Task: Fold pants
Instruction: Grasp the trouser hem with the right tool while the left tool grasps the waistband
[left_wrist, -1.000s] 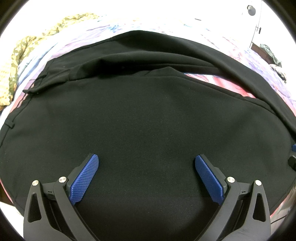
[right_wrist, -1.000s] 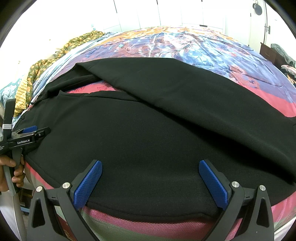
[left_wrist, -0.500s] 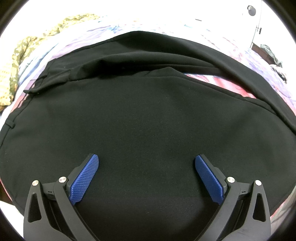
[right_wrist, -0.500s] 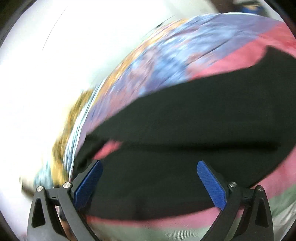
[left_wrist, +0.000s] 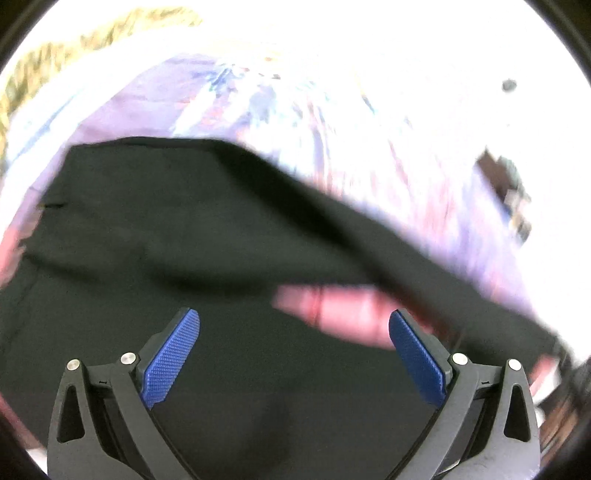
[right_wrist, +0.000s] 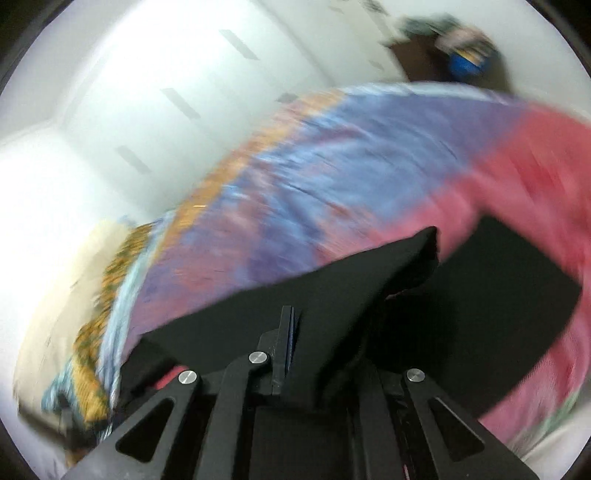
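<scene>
Black pants lie spread on a bed with a colourful red, blue and purple cover. My left gripper is open and empty, its blue pads wide apart just above the pants. My right gripper is shut on a fold of the pants and holds it lifted, so a flap of black cloth drapes over its fingers. Another part of the pants lies flat on the cover to its right. Both views are blurred by motion.
A yellow patterned cloth lies along the bed's left side. White cupboard doors stand behind the bed. A dark piece of furniture with clutter stands at the far right.
My right gripper swung to the right, closed on the pants and lifted a fold. My left gripper stayed open and its view tilted up towards the far side of the bed.
</scene>
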